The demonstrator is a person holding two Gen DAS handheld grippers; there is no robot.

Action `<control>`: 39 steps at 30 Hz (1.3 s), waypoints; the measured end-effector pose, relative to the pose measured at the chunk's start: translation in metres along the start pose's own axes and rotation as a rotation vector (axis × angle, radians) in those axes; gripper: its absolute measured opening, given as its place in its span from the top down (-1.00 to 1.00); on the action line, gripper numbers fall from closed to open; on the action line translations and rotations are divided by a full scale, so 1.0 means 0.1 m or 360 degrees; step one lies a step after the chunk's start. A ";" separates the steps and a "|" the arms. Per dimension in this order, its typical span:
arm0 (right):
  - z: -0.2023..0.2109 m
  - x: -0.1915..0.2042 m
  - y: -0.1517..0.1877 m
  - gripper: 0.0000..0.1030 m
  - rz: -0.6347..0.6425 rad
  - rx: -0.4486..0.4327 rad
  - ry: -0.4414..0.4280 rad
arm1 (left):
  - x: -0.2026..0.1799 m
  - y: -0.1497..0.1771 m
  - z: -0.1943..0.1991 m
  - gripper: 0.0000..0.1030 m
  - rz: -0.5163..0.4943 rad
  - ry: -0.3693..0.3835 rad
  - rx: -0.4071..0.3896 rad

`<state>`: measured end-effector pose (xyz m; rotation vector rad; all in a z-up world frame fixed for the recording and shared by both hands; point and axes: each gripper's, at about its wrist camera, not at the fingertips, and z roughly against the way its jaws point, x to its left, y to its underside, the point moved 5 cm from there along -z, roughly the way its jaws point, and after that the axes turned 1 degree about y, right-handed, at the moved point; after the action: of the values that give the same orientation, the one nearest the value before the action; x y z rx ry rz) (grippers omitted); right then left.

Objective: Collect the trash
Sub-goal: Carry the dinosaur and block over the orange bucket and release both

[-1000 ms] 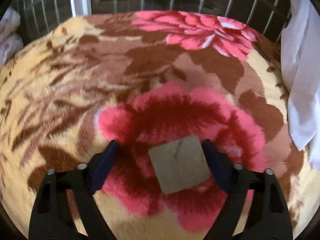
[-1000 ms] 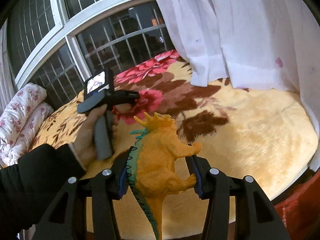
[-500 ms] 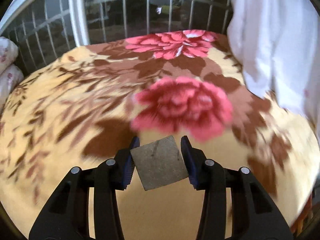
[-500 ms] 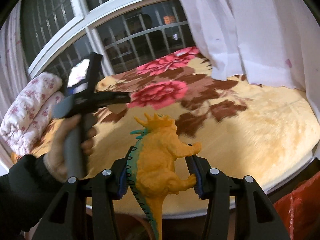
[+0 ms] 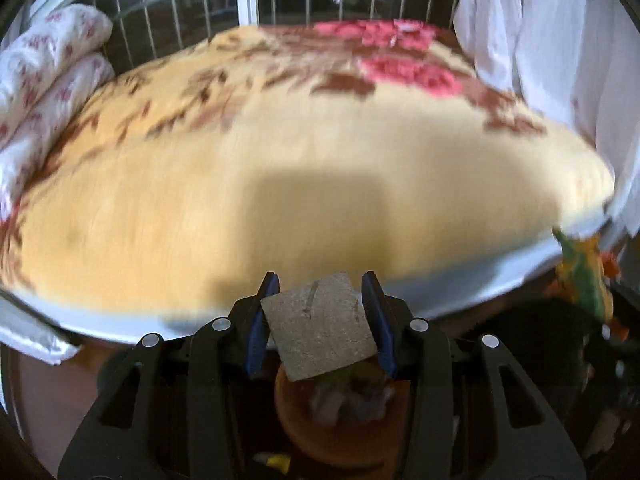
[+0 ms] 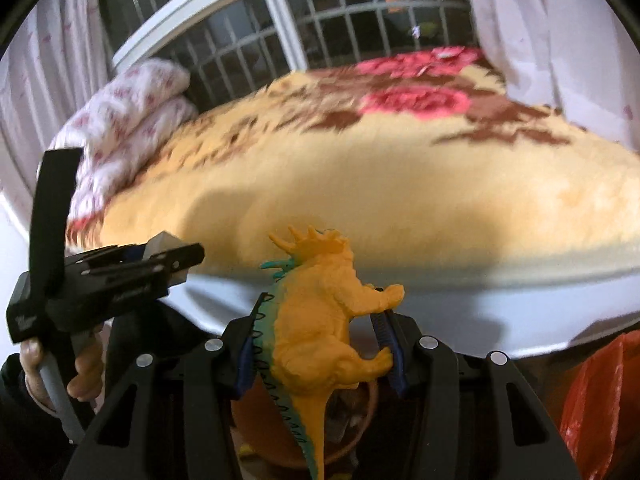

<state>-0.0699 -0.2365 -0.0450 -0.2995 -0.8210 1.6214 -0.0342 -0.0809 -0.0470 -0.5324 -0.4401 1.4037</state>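
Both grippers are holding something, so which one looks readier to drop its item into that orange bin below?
Left, probably. The left gripper holds the grey square directly above the orange bin; the right gripper's dinosaur hangs near it too.

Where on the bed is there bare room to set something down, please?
The plain yellow stretch of the blanket is free, bordered by the white bed edge in front and the floral pattern behind. The far left corner is crowded by the folded quilts; the curtain drapes over the right.

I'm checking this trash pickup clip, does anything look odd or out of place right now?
Yes. The right gripper is shut on an orange toy dinosaur, an intact toy rather than obvious trash. The left gripper holds a flat cardboard square tilted askew. Both hang above a brown bin.
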 end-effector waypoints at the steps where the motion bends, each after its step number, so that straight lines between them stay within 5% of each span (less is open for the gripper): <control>1: -0.04 0.06 0.12 0.04 0.0022 0.0048 0.0002 | 0.04 0.13 -0.01 0.17 -0.0009 -0.0012 0.0015; 9: -0.45 0.24 0.78 0.04 0.0013 0.0317 0.0037 | 0.24 0.95 -0.53 0.17 0.0076 0.0064 0.0329; 28: -1.00 0.21 0.99 0.03 0.0034 0.0603 0.0084 | 0.05 1.18 -0.99 0.16 -0.0032 0.0093 0.0557; 29: -1.01 0.20 0.99 0.01 0.0033 0.0613 0.0081 | 0.05 1.19 -0.99 0.13 -0.0038 0.0083 0.0565; 32: -0.98 0.17 0.96 -0.26 0.0013 0.0589 0.0095 | 0.06 1.18 -1.00 -0.47 -0.0069 0.0007 0.0569; 39: -0.81 0.08 0.87 -0.26 -0.0019 0.0502 0.0128 | 0.09 1.14 -0.93 -0.52 -0.0091 -0.0023 0.0497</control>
<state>-0.0882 -0.2027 -0.1580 -0.1337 -0.4950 1.6874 -0.0704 -0.0705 -0.1894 -0.2541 -0.2386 1.3893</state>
